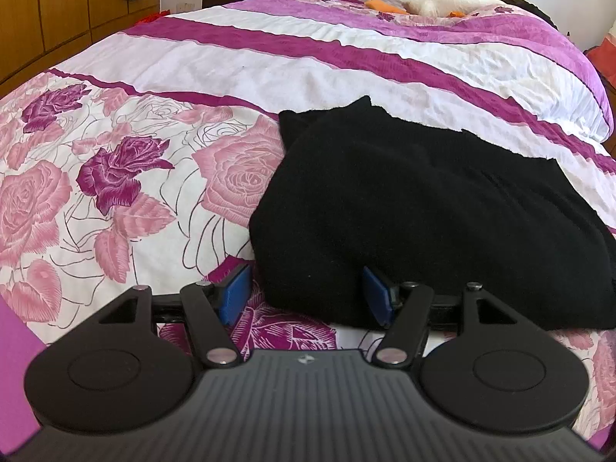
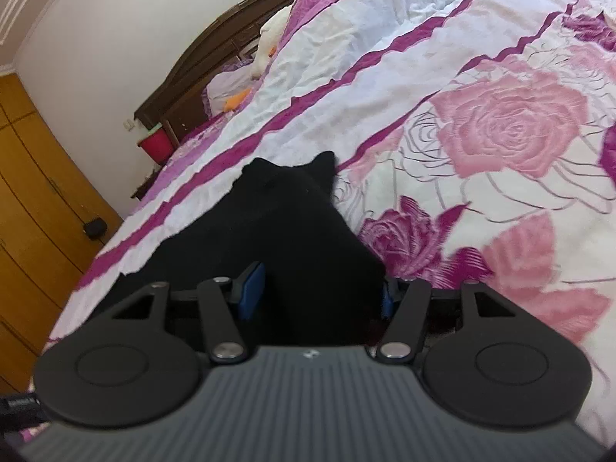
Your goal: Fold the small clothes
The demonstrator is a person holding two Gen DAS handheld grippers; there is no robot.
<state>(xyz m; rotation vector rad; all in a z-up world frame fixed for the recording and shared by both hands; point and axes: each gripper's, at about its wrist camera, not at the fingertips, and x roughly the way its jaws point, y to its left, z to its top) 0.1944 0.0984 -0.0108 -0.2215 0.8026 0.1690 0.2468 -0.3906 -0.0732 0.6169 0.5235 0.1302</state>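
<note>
A small black garment (image 1: 415, 211) lies on the rose-patterned bedspread (image 1: 115, 177), partly folded, with two pointed corners at its far edge. My left gripper (image 1: 306, 294) is open, its blue pads (image 1: 235, 290) spread either side of the garment's near left edge. In the right wrist view the same black garment (image 2: 292, 238) runs away from me. My right gripper (image 2: 317, 298) is open with its blue pads (image 2: 252, 288) wide around the garment's near end; the right pad is mostly hidden by cloth.
The bedspread (image 2: 500, 146) has pink and purple roses near me and purple and white stripes beyond. A white plush toy (image 1: 442, 0) and pillows lie by the dark headboard (image 2: 215, 38). Wooden wardrobes (image 1: 57, 4) and a red container (image 2: 156, 144) stand beside the bed.
</note>
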